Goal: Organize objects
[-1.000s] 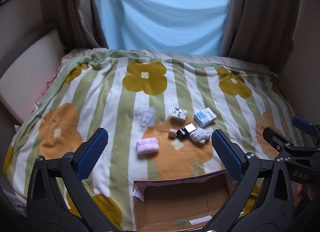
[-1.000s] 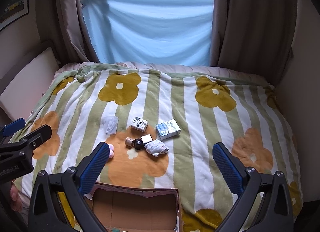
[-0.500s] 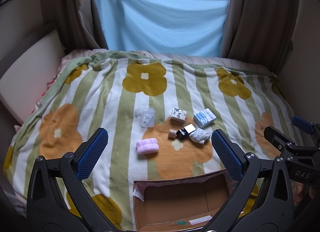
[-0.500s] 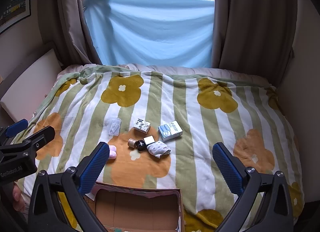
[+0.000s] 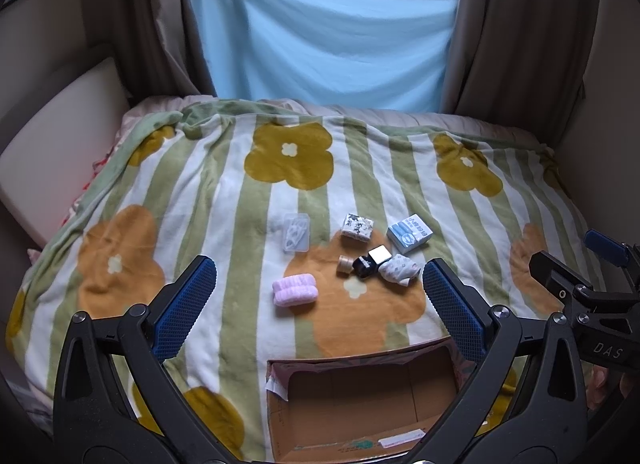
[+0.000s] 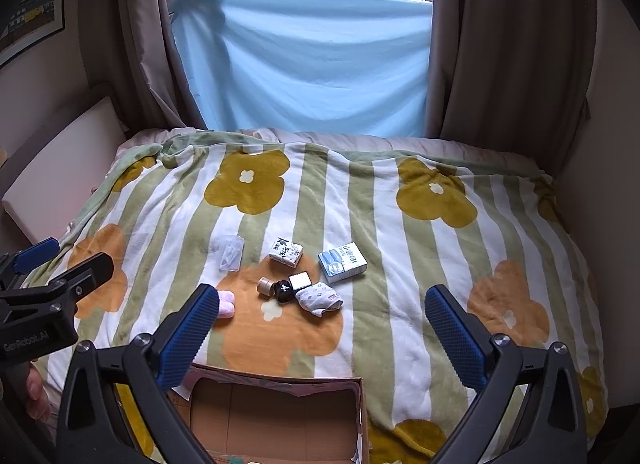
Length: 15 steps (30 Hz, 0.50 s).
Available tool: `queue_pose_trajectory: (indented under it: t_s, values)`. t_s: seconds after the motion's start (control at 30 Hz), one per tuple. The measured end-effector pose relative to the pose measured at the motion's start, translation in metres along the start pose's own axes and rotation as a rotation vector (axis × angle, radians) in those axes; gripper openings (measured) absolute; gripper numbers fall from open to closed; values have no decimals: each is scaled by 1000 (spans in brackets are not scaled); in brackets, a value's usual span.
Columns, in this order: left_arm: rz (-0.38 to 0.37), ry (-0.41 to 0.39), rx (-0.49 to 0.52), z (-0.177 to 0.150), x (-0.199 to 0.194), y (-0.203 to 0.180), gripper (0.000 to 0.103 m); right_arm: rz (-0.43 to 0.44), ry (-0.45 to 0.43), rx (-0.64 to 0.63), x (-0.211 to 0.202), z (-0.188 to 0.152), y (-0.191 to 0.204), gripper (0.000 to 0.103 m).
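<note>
Several small items lie on a flowered blanket: a pink roll (image 5: 295,295), a clear plastic case (image 5: 296,237), a patterned white box (image 5: 357,226), a blue-white box (image 5: 409,233), a tan spool (image 5: 344,264), a black jar (image 5: 363,265), and a folded sock (image 5: 399,269). An open cardboard box (image 5: 360,400) sits at the near edge. My left gripper (image 5: 316,312) is open and empty above the cardboard box. My right gripper (image 6: 318,332) is open and empty, also held back over the cardboard box (image 6: 276,416). The sock (image 6: 319,298) and blue-white box (image 6: 342,262) show ahead of it.
The striped blanket (image 5: 208,200) covers a bed. A cream headboard panel (image 5: 52,144) stands at the left. A blue sheet (image 5: 320,40) hangs over the window between brown curtains. A wall stands close on the right.
The right wrist view has shifted slightly, with the items drifting a little right and down. The left view is nearly unchanged. Both grippers stay open.
</note>
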State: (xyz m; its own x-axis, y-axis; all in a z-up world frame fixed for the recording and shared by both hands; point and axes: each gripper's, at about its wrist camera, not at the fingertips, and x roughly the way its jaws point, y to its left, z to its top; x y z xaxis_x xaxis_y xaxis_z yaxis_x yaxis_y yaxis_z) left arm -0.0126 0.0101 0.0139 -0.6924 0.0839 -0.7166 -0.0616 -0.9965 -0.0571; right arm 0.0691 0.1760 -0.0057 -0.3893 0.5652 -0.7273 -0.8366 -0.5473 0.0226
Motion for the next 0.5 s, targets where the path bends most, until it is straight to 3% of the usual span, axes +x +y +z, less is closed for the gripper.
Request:
queue_pose_trajectory:
  t_s: [0.33, 0.5]
  values:
    - [-2, 19, -6, -4, 6, 3, 103, 11, 9, -8, 0, 6, 5, 102]
    - [1, 56, -21, -1, 27, 13, 103, 17, 36, -7, 15, 8, 1, 102]
